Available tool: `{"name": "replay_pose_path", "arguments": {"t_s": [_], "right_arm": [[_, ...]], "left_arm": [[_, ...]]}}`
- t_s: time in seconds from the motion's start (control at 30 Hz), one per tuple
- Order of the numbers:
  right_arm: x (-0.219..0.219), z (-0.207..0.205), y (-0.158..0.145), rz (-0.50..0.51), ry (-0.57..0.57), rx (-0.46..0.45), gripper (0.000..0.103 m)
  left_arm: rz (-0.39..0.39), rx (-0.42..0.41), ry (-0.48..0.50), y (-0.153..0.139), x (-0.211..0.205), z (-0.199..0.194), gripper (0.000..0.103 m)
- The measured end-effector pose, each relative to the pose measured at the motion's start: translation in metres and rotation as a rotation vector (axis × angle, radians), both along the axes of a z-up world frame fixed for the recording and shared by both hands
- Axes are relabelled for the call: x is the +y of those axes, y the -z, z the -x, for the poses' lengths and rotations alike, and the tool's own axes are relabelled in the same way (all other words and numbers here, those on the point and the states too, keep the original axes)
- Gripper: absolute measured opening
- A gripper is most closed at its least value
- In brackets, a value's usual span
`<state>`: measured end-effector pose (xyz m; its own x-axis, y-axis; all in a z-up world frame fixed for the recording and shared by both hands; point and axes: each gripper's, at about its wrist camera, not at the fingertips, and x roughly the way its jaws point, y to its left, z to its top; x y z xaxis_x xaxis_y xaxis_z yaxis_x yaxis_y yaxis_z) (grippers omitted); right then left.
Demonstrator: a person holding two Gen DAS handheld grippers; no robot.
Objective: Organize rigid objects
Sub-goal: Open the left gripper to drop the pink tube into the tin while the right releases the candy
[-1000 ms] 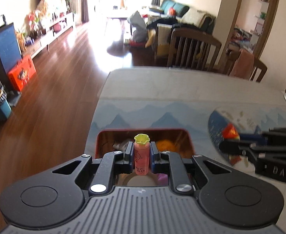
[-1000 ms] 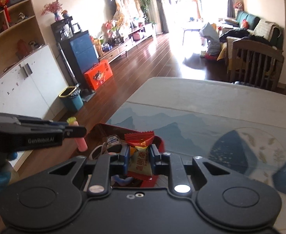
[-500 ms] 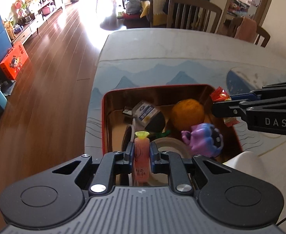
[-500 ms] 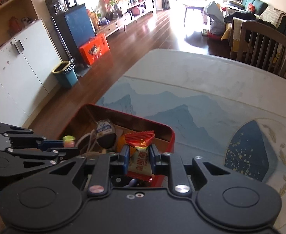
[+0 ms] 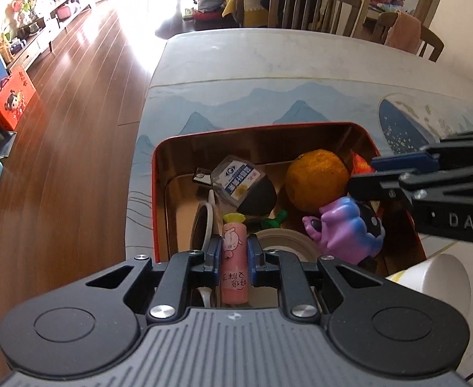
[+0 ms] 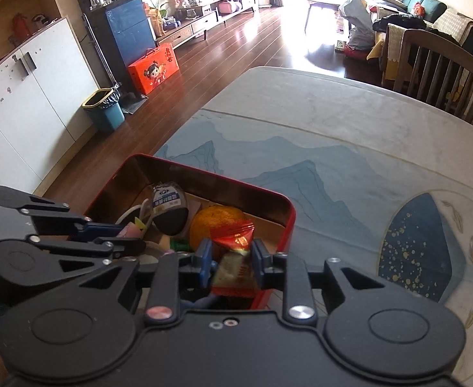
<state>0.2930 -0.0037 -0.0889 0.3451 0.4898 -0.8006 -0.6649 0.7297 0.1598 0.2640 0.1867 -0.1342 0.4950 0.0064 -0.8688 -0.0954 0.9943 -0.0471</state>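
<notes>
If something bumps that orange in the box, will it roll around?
The orange looks round, so it would probably roll. But the purple toy and a wrapped packet sit close beside it inside the red box, so it likely wouldn't go far.

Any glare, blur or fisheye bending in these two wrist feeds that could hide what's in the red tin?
Left wrist: window glare whitens the far floor, yet the red tin and orange read sharply; table edges bow. Right wrist: the snack packet is soft with blur, windows blown out, tin interior partly shadowed.
</notes>
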Motion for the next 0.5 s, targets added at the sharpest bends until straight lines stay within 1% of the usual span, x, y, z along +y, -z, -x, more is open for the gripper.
{"name": "replay_pose_path", "arguments": {"t_s": [0.07, 0.2, 0.43, 0.5], "right_arm": [[-0.001, 0.0, -0.001, -0.001, 0.004, 0.004, 0.029], [-0.006, 0.002, -0.005, -0.017, 0.017, 0.002, 0.035], [-0.02, 0.007, -0.016, -0.057, 0.043, -0.011, 0.04], [-0.023, 0.01, -0.019, -0.069, 0.05, -0.017, 0.042]], "left_arm": [[-0.007, -0.002, 0.004, 0.0, -0.001, -0.001, 0.016], [-0.019, -0.005, 0.005, 0.0, -0.005, 0.0, 0.016], [0.0, -0.024, -0.013, -0.007, -0.003, 0.008, 0.017], [0.009, -0.034, -0.018, -0.01, -0.003, 0.011, 0.019]]}}
